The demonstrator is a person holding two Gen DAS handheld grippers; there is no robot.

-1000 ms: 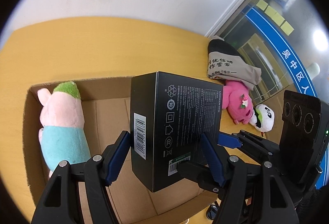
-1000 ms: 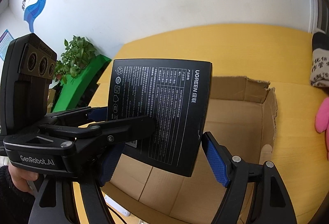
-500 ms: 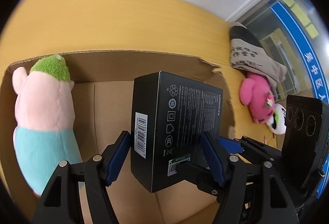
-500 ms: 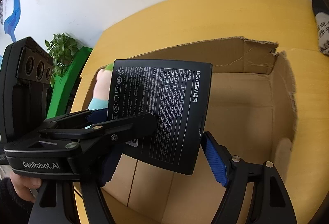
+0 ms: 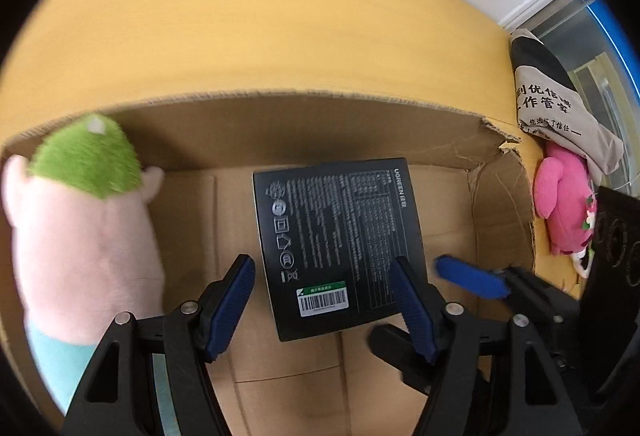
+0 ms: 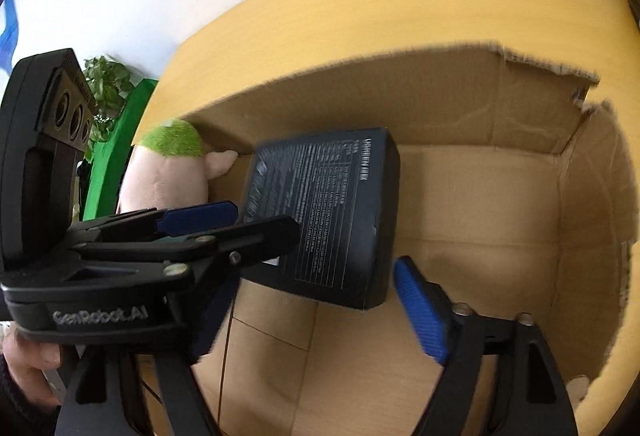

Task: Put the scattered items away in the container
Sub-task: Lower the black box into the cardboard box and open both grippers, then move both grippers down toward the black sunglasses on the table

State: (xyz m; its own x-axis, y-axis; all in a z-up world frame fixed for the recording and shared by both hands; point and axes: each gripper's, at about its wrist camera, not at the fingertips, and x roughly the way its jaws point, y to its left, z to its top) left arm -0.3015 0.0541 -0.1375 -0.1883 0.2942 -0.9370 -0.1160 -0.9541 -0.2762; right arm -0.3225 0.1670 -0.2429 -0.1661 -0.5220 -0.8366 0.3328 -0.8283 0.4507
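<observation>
A black UGREEN box (image 5: 340, 244) lies inside the open cardboard box (image 5: 304, 115), near its middle; it also shows in the right wrist view (image 6: 324, 215). My left gripper (image 5: 324, 300) is open, its blue pads on either side of the black box's near end, apart from it. My right gripper (image 6: 316, 312) is open above the cardboard box (image 6: 520, 195), just right of the left gripper. A pink plush with a green top (image 5: 84, 220) lies along the cardboard box's left wall and shows in the right wrist view (image 6: 168, 163) too.
On the yellow table (image 5: 260, 35) right of the cardboard box lie a pink plush (image 5: 564, 207) and a grey printed cloth bag (image 5: 552, 107). A green plant (image 6: 108, 87) stands beyond the table's left edge, by the white wall.
Both grippers lowered the black box into the cardboard box. The left gripper opened and let go; the black box now lies flat on the cardboard floor.
</observation>
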